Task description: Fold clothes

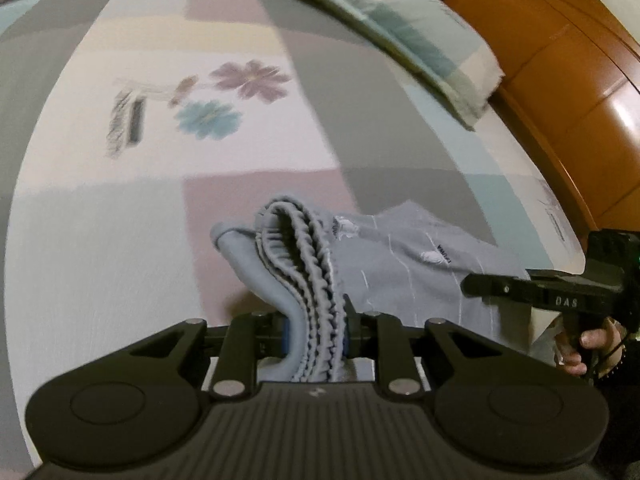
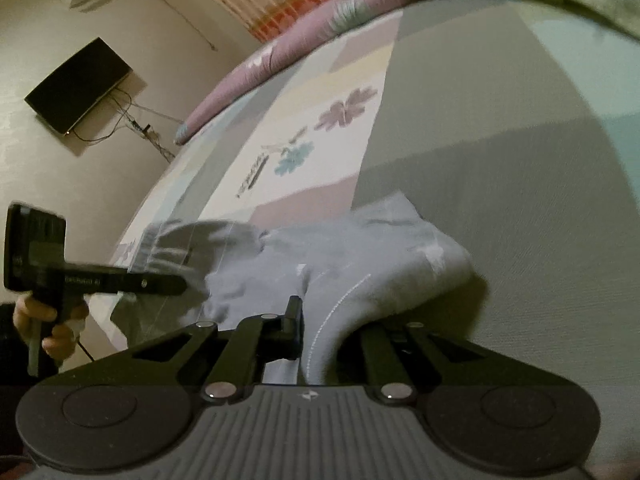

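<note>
Both grippers have the light grey-blue cotton garment w/ ruffled elastic waistband (image 1: pixel 304 280), lifted off the patchwork bed (image 1: pixel 120 240) near its front edge. Left gripper (image 1: pixel 314 330) clamped on the bunched waistband; right gripper (image 2: pixel 316 332) pinched tight on a plain fabric fold. To do it well: keep even tension btwn both grips, raise together so the cloth hangs flat, then lay it down w/o twisting. Both point down and fwd, person's hand (image 1: pixel 588 344) on the right handle.

The right tool (image 1: pixel 480 286) has the letters "DAS" on its side. The small words on the grey clothes (image 1: pixel 400 264) are too blurry to read.
</note>
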Demonstrator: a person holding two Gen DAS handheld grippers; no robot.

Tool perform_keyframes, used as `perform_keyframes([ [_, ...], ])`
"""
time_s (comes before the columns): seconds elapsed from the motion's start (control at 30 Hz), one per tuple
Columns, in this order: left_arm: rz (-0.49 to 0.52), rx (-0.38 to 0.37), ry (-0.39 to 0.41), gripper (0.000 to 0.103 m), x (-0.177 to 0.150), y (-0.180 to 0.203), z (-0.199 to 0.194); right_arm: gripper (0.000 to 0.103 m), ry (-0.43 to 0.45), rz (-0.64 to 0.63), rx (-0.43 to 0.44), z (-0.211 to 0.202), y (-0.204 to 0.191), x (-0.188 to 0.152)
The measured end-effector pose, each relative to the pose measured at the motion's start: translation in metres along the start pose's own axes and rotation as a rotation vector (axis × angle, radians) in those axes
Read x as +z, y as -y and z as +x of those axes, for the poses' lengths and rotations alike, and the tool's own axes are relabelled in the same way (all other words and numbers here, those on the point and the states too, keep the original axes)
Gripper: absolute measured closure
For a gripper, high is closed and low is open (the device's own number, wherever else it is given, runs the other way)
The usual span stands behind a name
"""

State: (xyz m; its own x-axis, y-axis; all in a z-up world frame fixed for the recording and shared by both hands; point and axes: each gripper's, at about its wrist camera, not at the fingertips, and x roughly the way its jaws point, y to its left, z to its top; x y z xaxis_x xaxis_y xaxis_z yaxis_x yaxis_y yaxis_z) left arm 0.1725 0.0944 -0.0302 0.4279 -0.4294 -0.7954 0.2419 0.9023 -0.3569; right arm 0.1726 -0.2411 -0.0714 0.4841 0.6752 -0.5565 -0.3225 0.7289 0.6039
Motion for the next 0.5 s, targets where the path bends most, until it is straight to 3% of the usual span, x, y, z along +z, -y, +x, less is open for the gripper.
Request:
perform_keyframes([
  [0.3, 0.19, -0.027, -0.021, 0.084, 0.063, 0.093, 0.035, 0.094, 0.159, 0.002, -0.081, -0.076, 0.022, 0.004],
  [0.5, 0.328, -0.058, -0.063, 0.084, 0.106, 0.165, 0.082, 0.094, 0.286, 0.048, -0.17, -0.131, 0.053, 0.002],
])
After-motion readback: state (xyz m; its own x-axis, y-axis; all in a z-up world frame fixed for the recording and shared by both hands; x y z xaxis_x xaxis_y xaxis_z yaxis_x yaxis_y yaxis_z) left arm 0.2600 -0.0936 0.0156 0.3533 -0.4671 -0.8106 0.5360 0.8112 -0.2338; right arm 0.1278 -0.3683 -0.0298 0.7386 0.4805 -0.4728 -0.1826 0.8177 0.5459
